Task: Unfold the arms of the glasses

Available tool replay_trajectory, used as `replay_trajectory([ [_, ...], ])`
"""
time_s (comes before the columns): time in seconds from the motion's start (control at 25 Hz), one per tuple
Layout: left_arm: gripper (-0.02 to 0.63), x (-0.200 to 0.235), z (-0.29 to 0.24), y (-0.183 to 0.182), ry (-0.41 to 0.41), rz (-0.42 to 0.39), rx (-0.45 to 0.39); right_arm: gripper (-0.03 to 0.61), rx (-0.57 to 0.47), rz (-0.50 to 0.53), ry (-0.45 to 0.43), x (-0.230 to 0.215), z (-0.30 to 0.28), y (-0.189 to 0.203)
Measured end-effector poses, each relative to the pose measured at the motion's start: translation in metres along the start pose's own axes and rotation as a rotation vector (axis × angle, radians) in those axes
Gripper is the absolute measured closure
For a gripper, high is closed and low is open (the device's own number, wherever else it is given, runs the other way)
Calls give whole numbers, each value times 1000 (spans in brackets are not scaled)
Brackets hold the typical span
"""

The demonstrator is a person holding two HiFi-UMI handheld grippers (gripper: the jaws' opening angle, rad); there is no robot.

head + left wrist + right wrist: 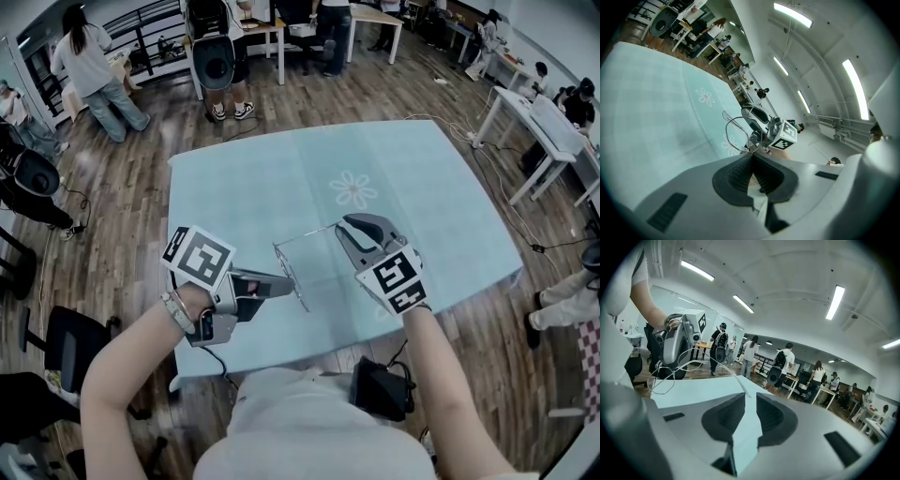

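Observation:
The thin wire-framed glasses (292,272) hang in the air over the light blue tablecloth (244,197), between my two grippers. My left gripper (289,283) is shut on the frame at its near corner; in the left gripper view its pads (740,171) meet just below the lenses (736,133). One arm of the glasses (307,234) stretches out to my right gripper (343,228). In the right gripper view that arm (723,375) ends at the tips of my right gripper (751,398). Those jaws stand apart and do not press on it.
A flower print (353,189) marks the cloth beyond the glasses. The table's front edge (281,361) runs close to the person's body. White desks (539,122), dark chairs (70,342) and several people (89,66) stand on the wooden floor around the table.

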State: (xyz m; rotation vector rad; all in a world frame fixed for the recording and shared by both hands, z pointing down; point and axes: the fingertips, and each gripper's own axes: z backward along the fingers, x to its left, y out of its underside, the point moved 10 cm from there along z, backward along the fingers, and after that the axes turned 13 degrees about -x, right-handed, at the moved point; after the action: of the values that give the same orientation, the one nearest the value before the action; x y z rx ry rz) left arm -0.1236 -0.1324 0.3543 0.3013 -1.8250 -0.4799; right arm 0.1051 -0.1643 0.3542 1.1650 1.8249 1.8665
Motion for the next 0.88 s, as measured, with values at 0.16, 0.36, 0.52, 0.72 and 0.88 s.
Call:
replay_trajectory([
  [0.16, 606, 2, 1, -1, -3, 7, -19, 505, -7, -5, 7, -1, -1, 0],
  [0.36, 606, 4, 3, -3, -3, 22, -44, 505, -8, -5, 0, 0, 0, 4],
  [0.52, 606, 2, 4, -4, 3, 29, -55, 502, -15, -6, 2, 1, 4, 4],
  [0.72, 606, 1, 3, -4, 14, 37, -61, 487, -12, -10, 11, 2, 11, 7],
  [0.88, 606, -2, 4, -3, 37, 62, -67, 479, -26, -44, 26, 5, 16, 24],
])
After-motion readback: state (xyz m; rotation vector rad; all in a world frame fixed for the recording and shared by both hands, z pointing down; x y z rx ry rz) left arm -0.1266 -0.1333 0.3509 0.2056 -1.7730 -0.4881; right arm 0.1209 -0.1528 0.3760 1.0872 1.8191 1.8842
